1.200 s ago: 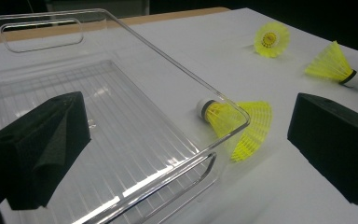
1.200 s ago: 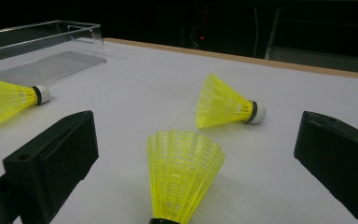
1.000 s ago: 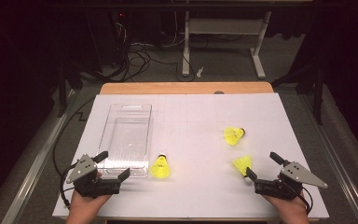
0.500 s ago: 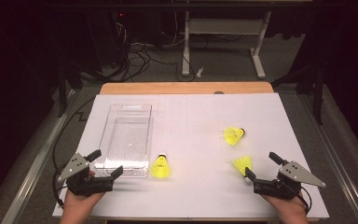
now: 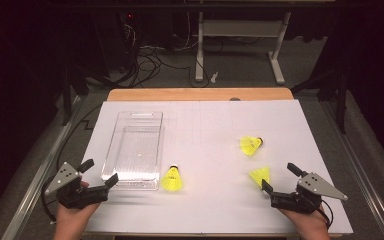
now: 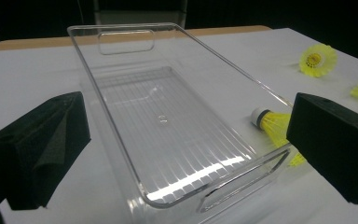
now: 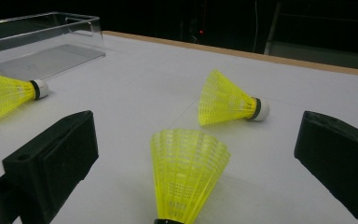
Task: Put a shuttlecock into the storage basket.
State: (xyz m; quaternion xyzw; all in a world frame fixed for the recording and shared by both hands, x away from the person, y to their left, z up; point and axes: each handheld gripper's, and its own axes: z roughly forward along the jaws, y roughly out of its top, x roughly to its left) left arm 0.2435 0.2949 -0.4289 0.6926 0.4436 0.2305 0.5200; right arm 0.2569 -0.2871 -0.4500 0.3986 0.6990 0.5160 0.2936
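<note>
High view has both grippers parked at the near edge of the desk (image 5: 205, 115). Left gripper (image 5: 99, 172) sits fingers wide apart, holding nothing, lined up on the empty clear tray (image 5: 136, 150). Right gripper (image 5: 279, 179) is just as open, with the nearest shuttlecock (image 5: 261, 175) between its fingers, probably its pick. Two more shuttlecocks (image 5: 172, 179) (image 5: 251, 145) lie loose beside the tray. No readable writing anywhere.
</note>
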